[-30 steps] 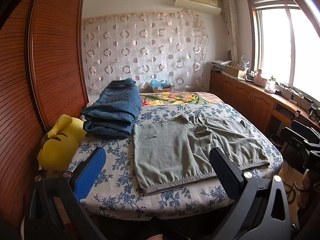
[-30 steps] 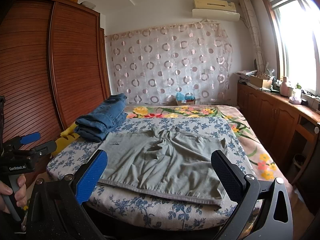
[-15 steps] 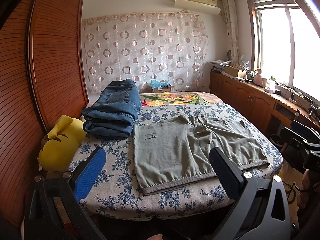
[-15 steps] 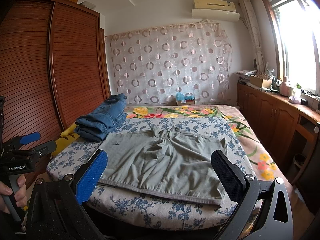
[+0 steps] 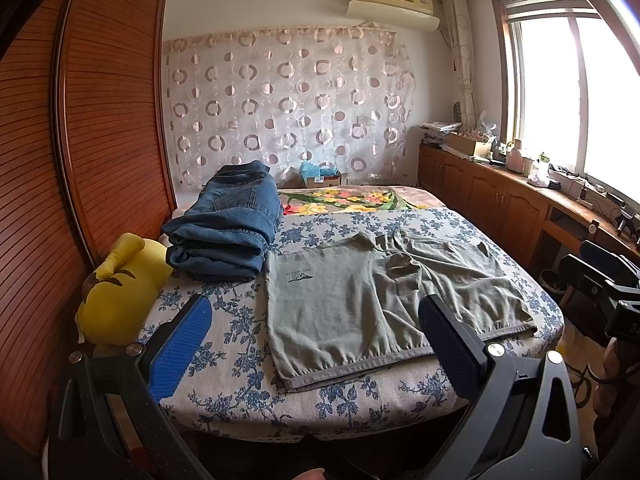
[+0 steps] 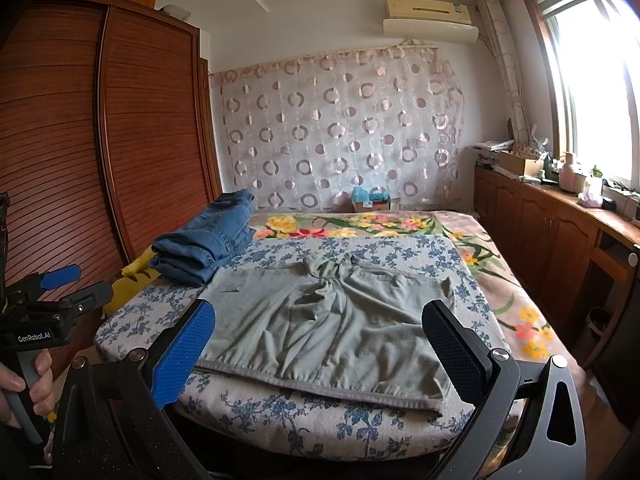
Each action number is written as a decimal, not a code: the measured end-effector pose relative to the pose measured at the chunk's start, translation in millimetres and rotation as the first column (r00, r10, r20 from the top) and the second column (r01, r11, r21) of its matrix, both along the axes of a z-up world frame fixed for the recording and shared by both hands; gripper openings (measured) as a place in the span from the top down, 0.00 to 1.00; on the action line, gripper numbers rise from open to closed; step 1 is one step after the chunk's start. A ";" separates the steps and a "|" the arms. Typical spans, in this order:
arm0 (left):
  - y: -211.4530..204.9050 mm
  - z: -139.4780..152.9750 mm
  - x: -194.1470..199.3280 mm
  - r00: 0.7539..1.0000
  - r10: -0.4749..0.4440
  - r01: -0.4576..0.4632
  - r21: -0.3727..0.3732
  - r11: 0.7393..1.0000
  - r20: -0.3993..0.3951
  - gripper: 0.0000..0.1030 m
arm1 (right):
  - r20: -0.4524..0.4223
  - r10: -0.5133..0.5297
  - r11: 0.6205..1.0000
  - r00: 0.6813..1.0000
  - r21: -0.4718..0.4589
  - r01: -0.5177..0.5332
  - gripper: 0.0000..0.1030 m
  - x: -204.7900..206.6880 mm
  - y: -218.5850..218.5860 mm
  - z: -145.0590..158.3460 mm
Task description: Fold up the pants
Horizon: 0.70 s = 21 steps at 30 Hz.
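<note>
Nothing has shifted over the last second: both claws, left [image 5: 316, 336] and right [image 6: 320, 340], stay wide and empty short of the seemingly unfolded grey-green pants [image 5: 384, 304] on the bed [image 5: 240, 392]; folding hasn't begun.

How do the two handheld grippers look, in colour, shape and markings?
Each gripper is a black frame with two wide, flat fingers and silver screws at the joints. On both the left gripper and the right gripper, one finger pad is textured blue and the other is textured black. Seen from the right wrist, the left one has a grey handle, a blue tab and the white print "GenRobot.AI".
</note>
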<state>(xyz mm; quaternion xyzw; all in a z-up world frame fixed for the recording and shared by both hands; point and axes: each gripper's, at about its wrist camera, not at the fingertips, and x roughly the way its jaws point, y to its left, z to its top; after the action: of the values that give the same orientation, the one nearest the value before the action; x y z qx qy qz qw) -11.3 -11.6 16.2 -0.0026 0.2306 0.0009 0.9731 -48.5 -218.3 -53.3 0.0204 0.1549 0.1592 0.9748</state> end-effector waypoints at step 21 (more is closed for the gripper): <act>-2.3 -9.5 23.1 0.999 -0.013 0.013 -0.014 1.000 -0.053 0.00 | -0.040 0.006 1.000 0.999 0.006 -0.006 0.00 9.4 -10.6 -14.1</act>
<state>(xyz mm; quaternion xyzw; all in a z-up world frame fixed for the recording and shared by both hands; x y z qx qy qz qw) 11.8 -14.0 6.8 -0.0075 0.2562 -0.0069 0.9666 -39.1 -228.9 -67.5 0.0261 0.1741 0.1623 0.9709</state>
